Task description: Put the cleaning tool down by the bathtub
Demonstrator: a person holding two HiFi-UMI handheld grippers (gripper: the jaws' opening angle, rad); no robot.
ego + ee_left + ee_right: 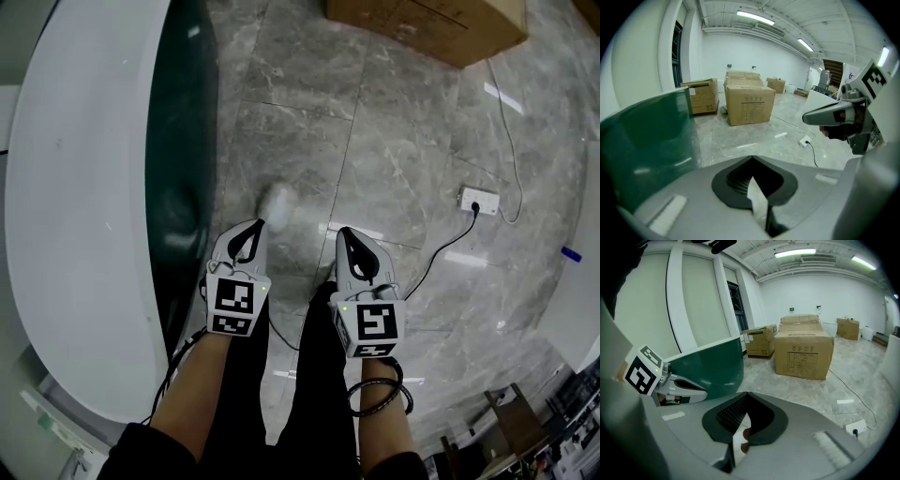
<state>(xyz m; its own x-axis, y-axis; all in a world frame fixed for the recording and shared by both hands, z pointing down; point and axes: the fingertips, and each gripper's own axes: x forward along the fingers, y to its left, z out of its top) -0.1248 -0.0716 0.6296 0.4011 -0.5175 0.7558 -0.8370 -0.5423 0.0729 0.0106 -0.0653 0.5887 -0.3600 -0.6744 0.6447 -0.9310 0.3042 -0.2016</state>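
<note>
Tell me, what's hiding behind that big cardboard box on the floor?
Behind the front cardboard box a second box pokes up, with the white wall beyond. Its lower part, and anything low back there, is covered.

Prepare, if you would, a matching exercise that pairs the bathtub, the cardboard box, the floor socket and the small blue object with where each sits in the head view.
1. bathtub
2. cardboard box
3. floor socket
4. blue object

A. top edge, on the floor
B. far right edge
C. left side, white rim
D. mid-right floor, black cable plugged in

Pairs: 1-C, 2-A, 3-D, 4-B
</note>
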